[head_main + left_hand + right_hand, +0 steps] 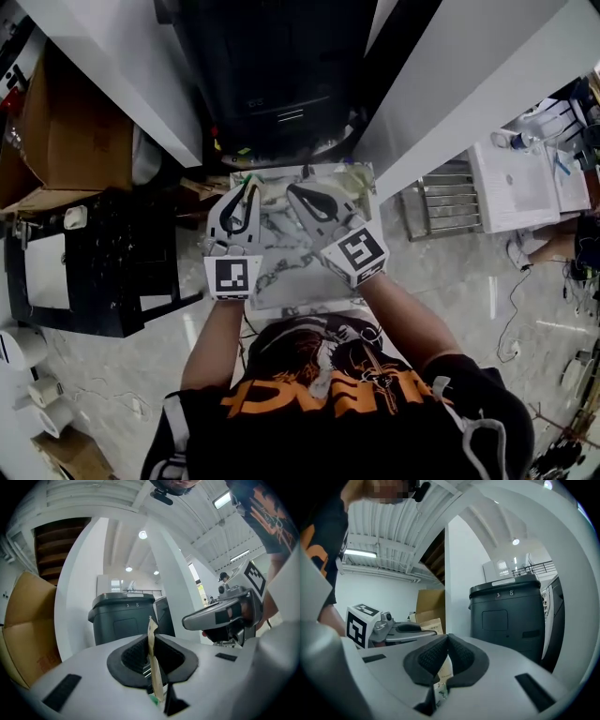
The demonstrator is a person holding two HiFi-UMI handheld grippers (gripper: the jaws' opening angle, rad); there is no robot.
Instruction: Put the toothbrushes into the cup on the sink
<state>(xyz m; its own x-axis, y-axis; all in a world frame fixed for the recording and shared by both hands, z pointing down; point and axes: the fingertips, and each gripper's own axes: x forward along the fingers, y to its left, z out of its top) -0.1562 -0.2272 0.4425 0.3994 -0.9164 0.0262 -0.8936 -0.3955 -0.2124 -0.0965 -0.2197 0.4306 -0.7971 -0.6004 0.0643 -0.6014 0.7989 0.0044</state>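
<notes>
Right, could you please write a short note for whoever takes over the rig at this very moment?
Left gripper: shut on a thin tan paper wrapper, with something green at its lower end.
Right gripper: shut on a printed paper wrapper. I cannot tell whether it is the same pack.
Both are held close together over the marble-patterned top.
Done: none of the toothbrushes shows bare or in a cup; I cannot make out the cup itself.
Left: probably unwrap the toothbrushes, then drop them into the cup.
</notes>
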